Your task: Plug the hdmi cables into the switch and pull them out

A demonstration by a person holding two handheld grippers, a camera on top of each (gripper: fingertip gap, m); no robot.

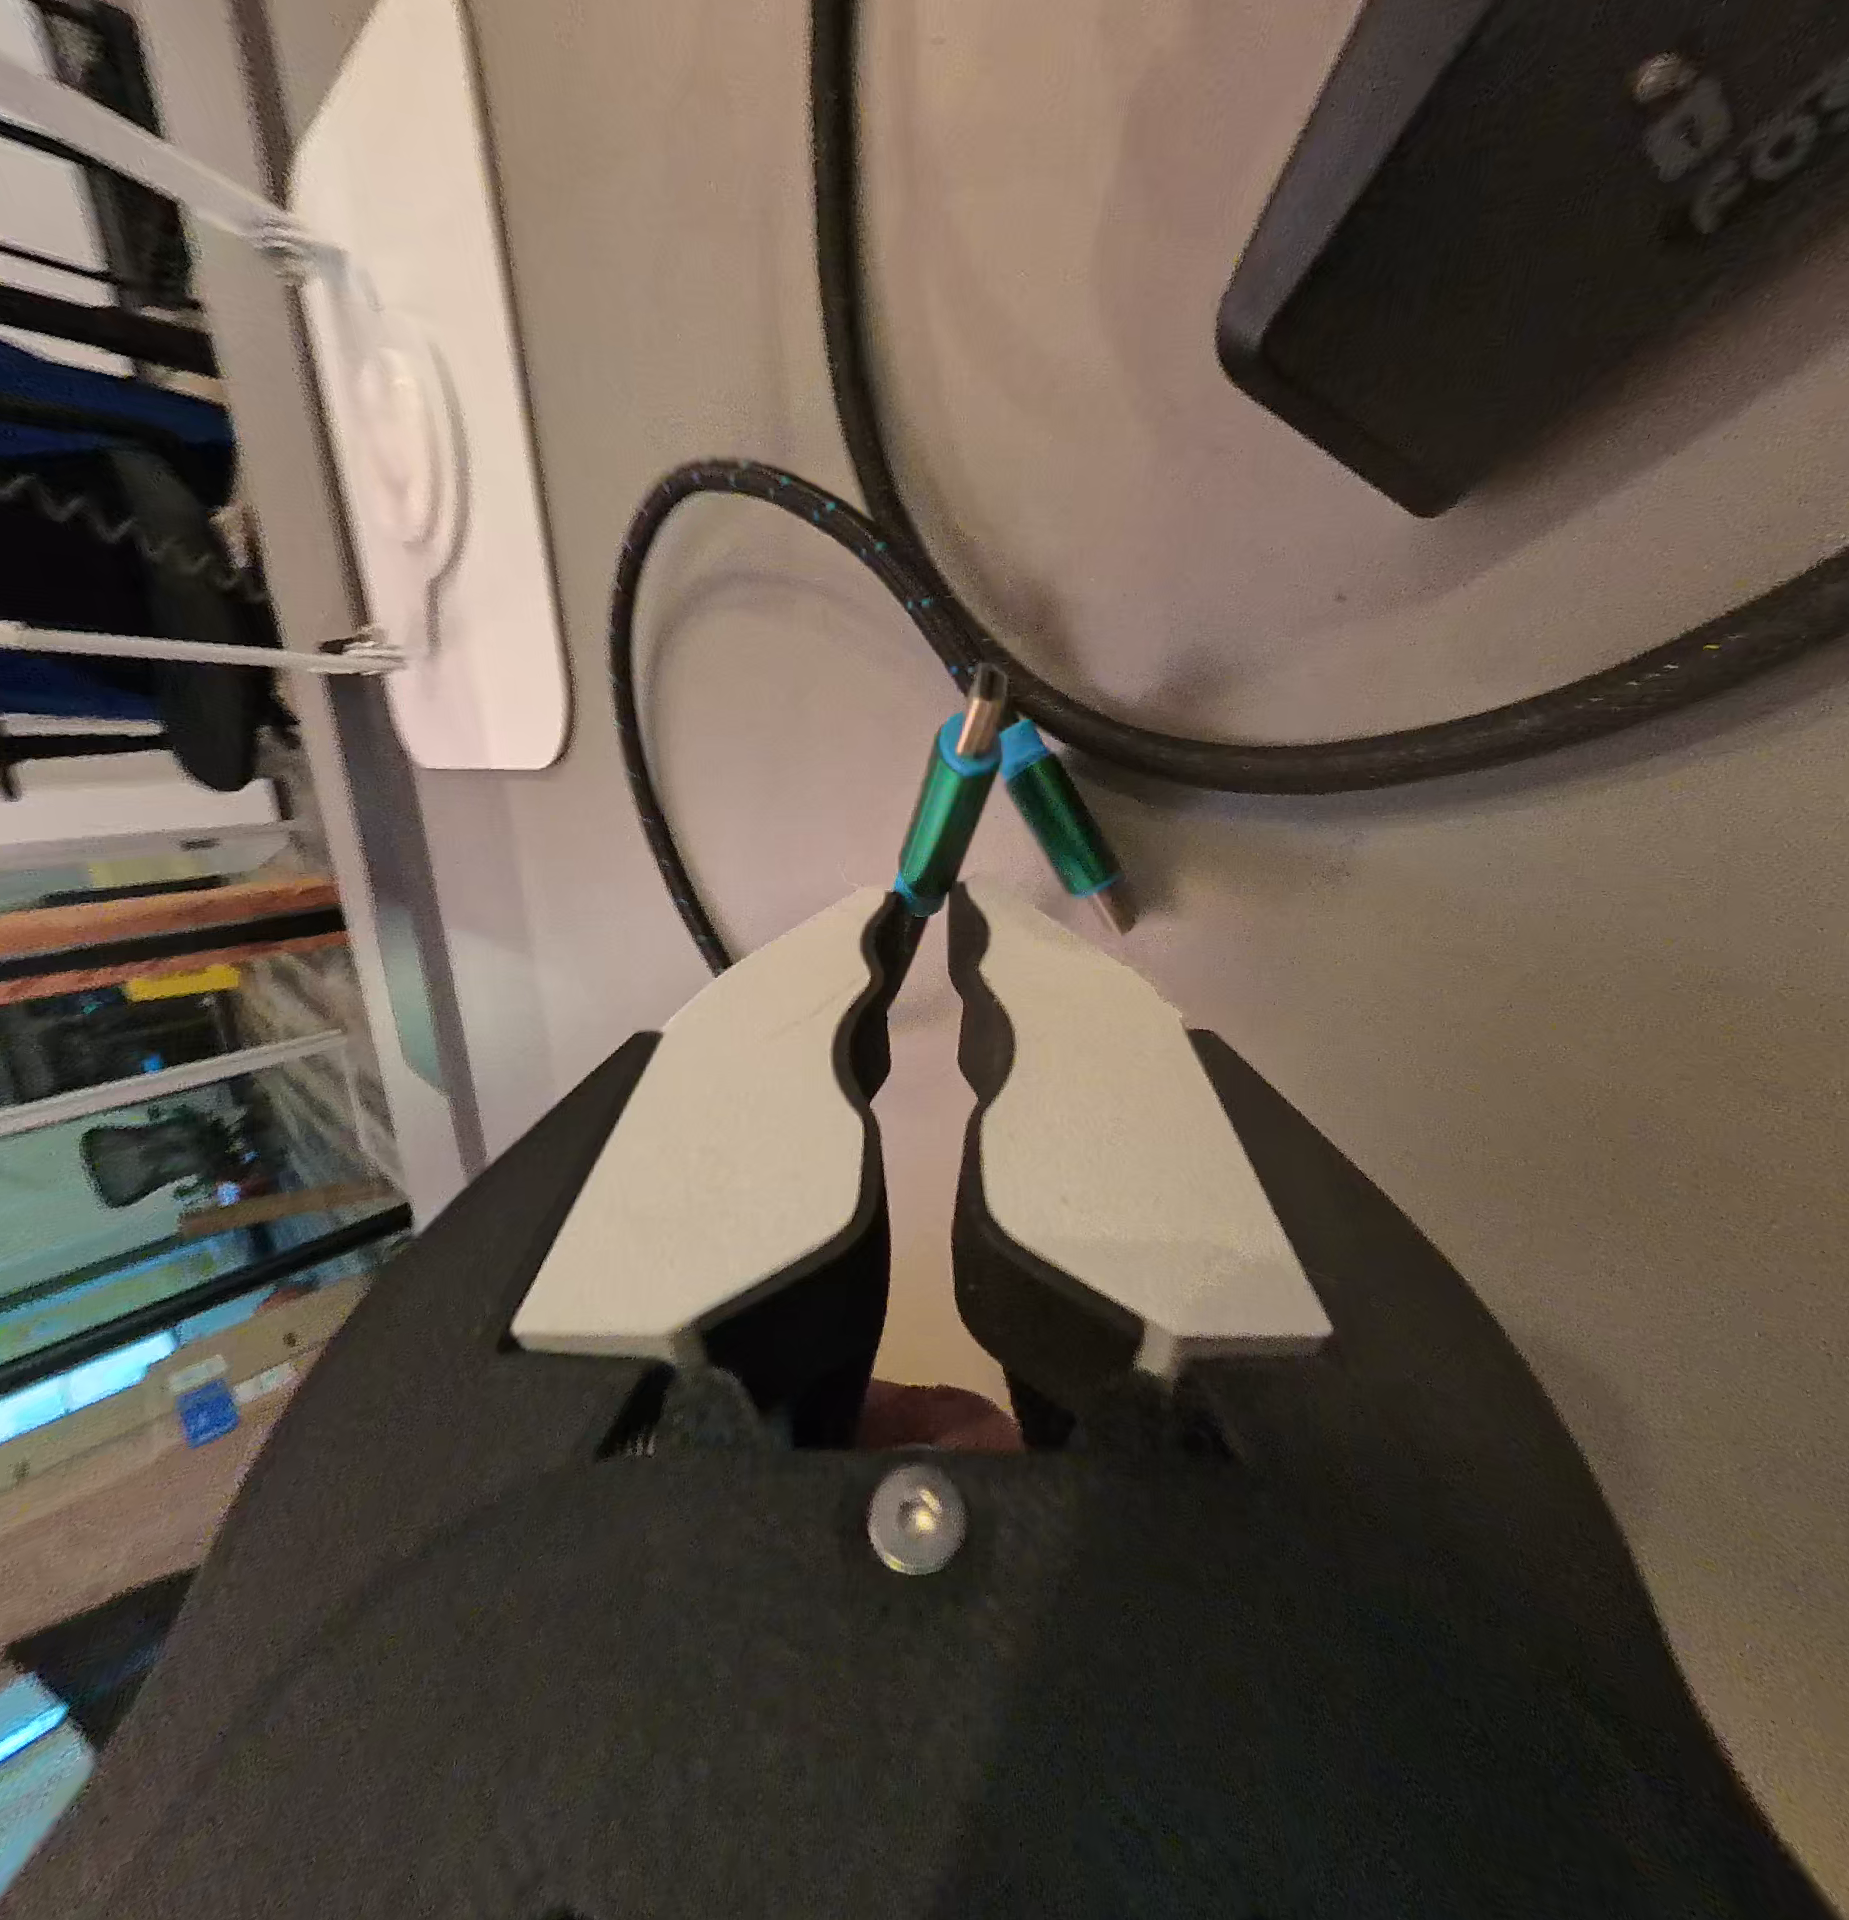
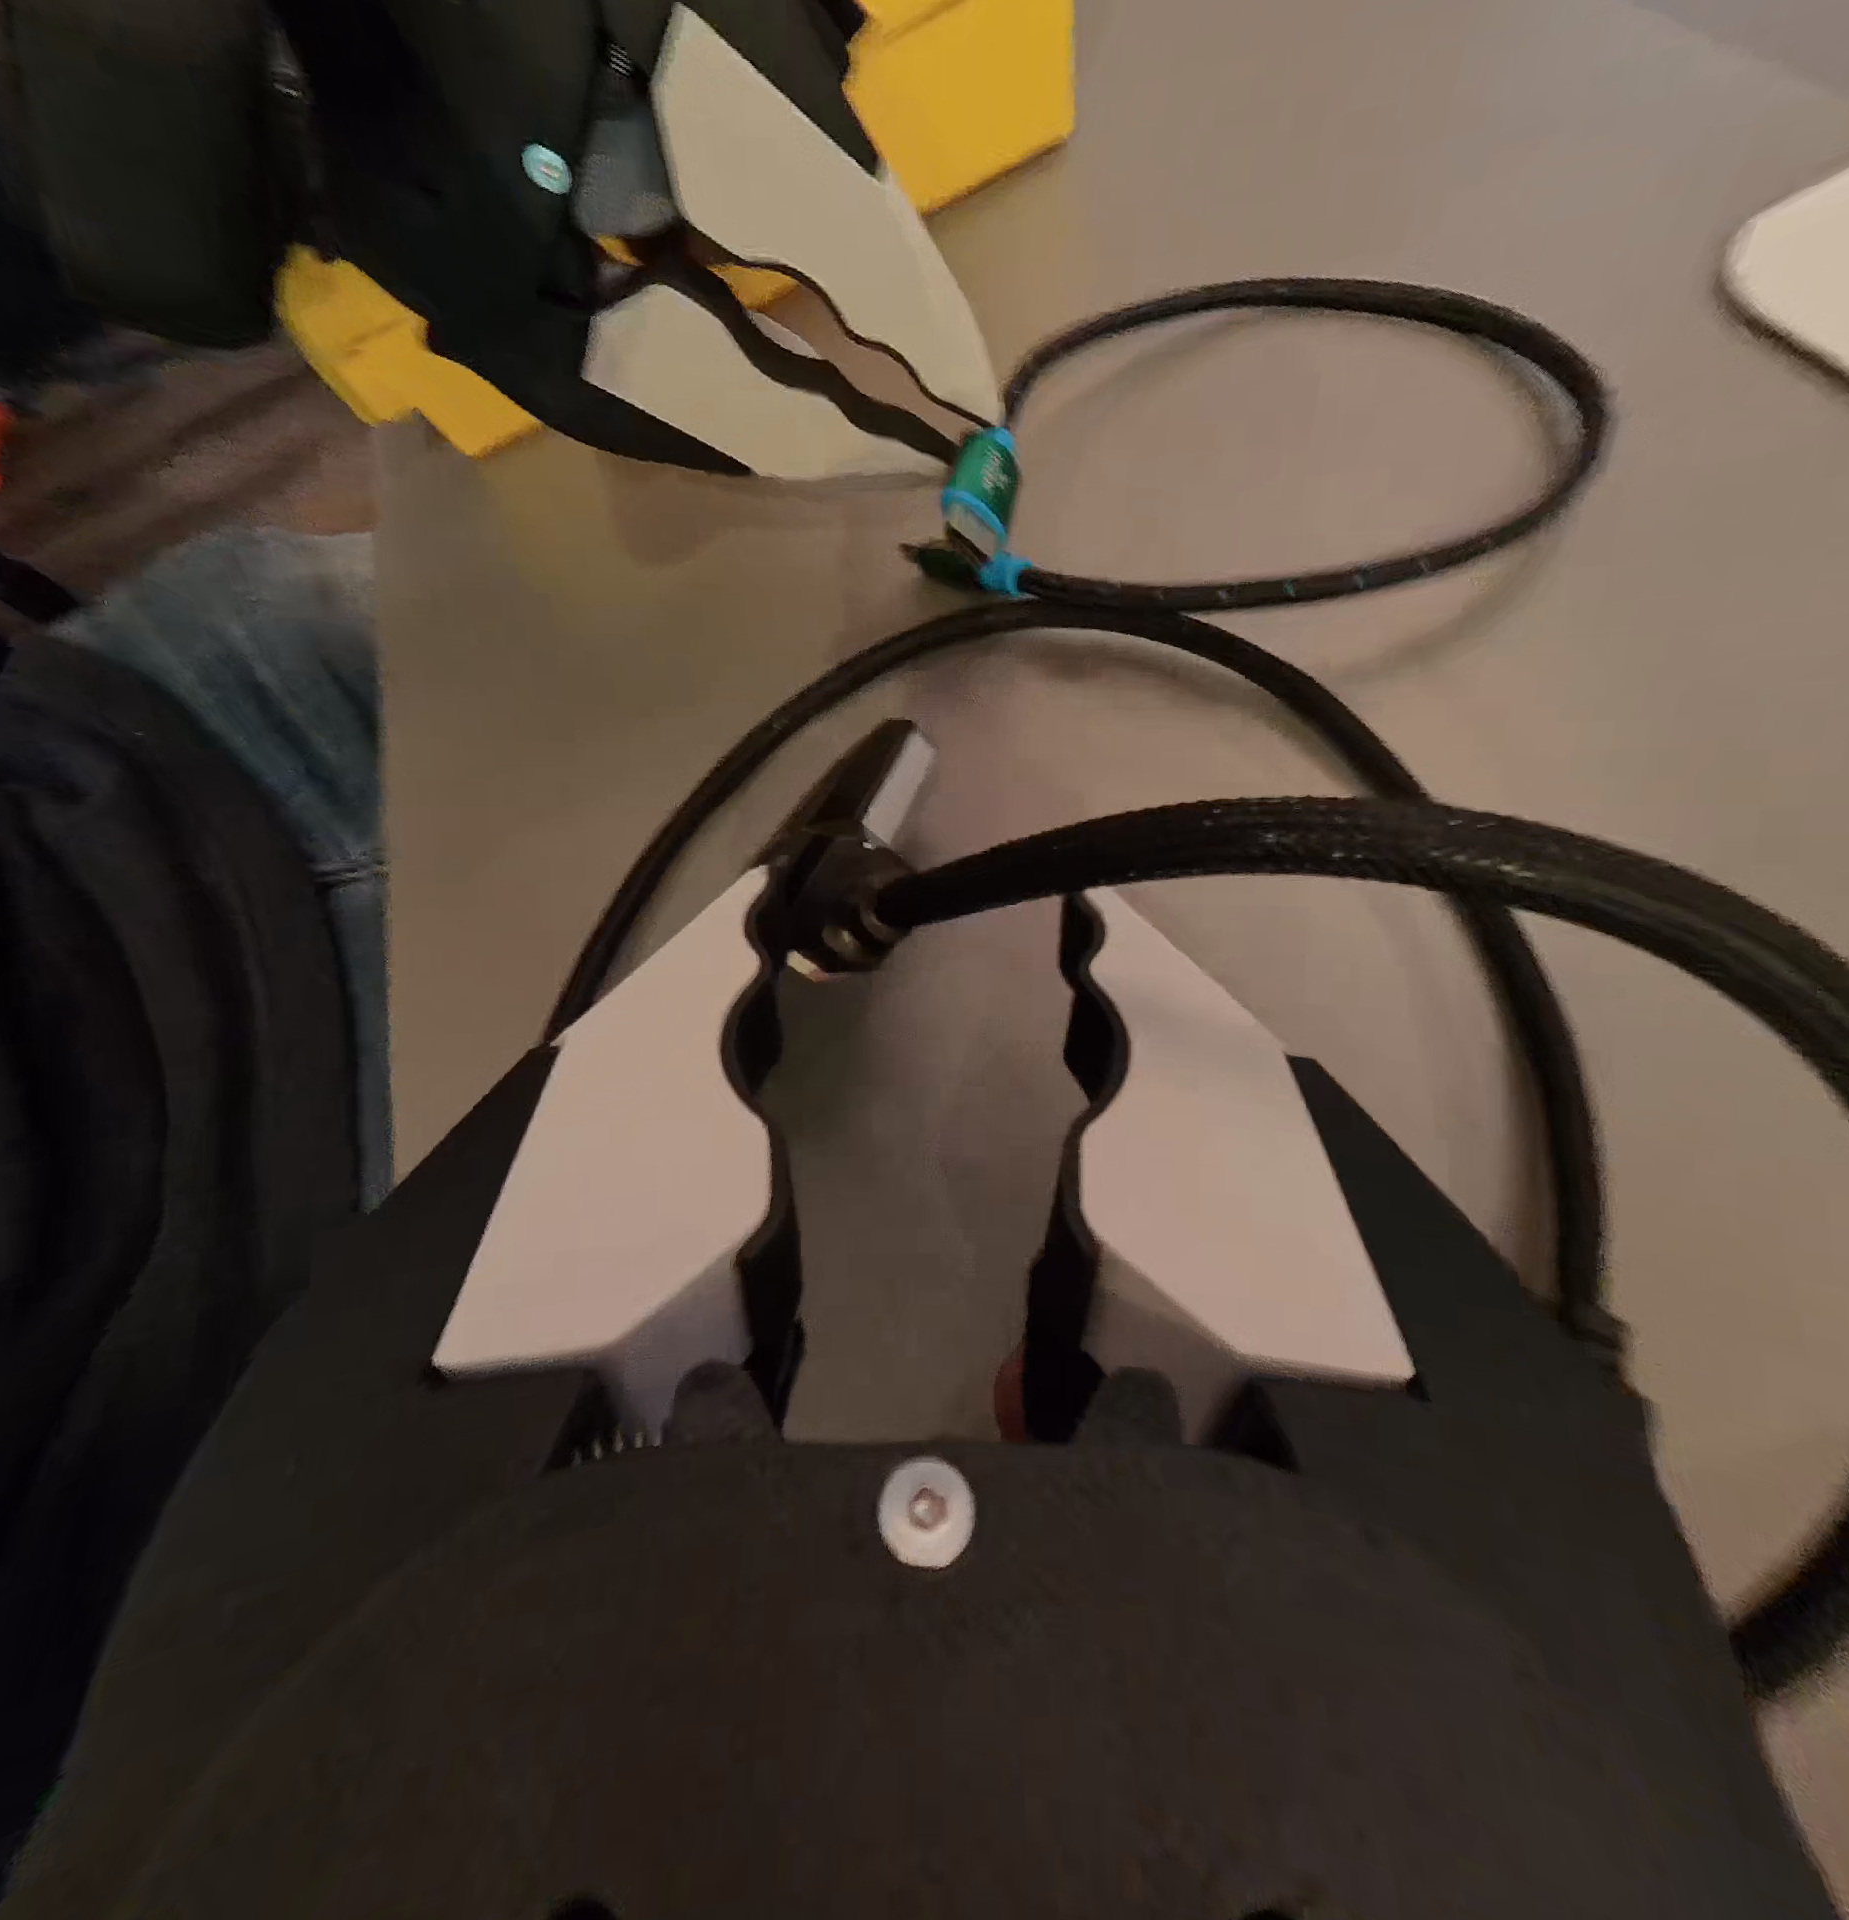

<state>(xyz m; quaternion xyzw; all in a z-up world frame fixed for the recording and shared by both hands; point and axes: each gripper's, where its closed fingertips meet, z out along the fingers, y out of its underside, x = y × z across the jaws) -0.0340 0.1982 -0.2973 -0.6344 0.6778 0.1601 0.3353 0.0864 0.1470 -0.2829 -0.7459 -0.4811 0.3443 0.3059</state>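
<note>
Left claw (image 1: pixel 925 904): pinches the thin braided cable just behind its green plug (image 1: pixel 946 810); plug juts past the tips, metal end up
Right claw (image 2: pixel 915 914): spread; black plug (image 2: pixel 847 831) of the thick cable (image 2: pixel 1419 831) lies against its left fingertip, not pinched
Switch (image 1: pixel 1585 229): black matte box, well beyond the green plug, nothing plugged in on the visible side
Around: second green plug (image 1: pixel 1065 831) on the grey table (image 1: pixel 1522 1143) just beside the first; thin cable (image 2: pixel 1419 436) loops behind; yellow box (image 2: pixel 961 94) beyond the left claw
</note>
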